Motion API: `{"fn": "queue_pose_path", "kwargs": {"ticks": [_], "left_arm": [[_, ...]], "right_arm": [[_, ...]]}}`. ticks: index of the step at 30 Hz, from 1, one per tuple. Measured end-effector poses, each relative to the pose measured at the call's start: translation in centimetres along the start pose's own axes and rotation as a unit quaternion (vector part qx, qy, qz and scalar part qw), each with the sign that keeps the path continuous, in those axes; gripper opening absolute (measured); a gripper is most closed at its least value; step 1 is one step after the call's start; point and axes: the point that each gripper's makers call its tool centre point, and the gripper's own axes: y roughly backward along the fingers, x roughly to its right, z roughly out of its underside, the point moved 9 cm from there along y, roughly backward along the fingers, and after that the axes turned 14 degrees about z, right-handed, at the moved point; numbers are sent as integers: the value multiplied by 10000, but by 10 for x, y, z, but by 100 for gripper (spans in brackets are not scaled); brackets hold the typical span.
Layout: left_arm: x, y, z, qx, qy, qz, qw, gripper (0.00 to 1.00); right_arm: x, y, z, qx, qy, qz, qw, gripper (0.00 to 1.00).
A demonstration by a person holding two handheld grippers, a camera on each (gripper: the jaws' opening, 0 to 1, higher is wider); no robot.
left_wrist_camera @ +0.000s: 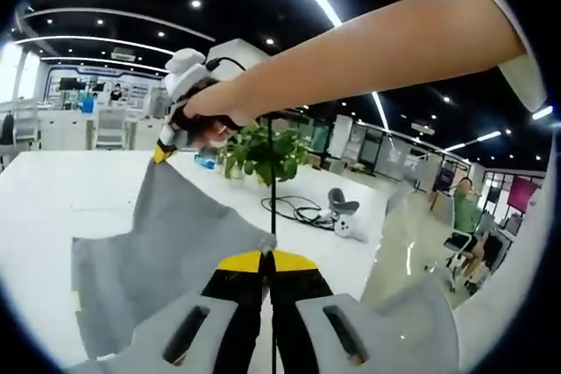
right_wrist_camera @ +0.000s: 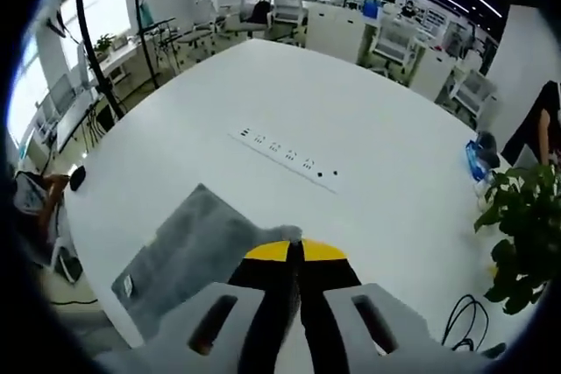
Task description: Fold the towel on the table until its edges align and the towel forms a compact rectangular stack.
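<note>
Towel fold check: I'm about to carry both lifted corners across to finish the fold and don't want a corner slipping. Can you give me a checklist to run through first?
1. Left gripper shut on a towel corner: ok, cloth pinched at the yellow tips.
2. Right gripper shut on its corner: ok, jaws closed with cloth at the tips.
3. Towel lifted evenly: not ok, the right gripper's corner is held higher in the left gripper view.
4. Rest of the towel lying on the table: ok, the lower part spreads flat.
5. Landing path: cannot tell; potted plant and cables sit nearby.
</note>
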Motion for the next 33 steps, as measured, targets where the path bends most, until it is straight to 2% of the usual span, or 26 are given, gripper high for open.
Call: {"fn": "queue_pose_path", "kwargs": {"ticks": [6, 12, 17, 25, 33], "left_arm": [[-2, 14, 1, 15, 21, -145, 9999, 1], [-4, 25, 2, 23, -3, -248, 9997, 1], [-6, 32, 3, 66, 31, -346, 9994, 1], [-16, 45, 10, 67, 129, -503, 9986, 1], [-18, 55, 18, 33, 150, -657, 9977, 1]], "right_arm": [[-9, -2, -4, 5, -132, -57, 9999, 0], [-13, -4, -10, 61, -675, -229, 9974, 0], [-16, -6, -14, 129, -844, -235, 9961, 0], [-27, -18, -21, 181, -804, -292, 9962, 0], [-40, -26, -25, 228, -784, -379, 9959, 0]]}}
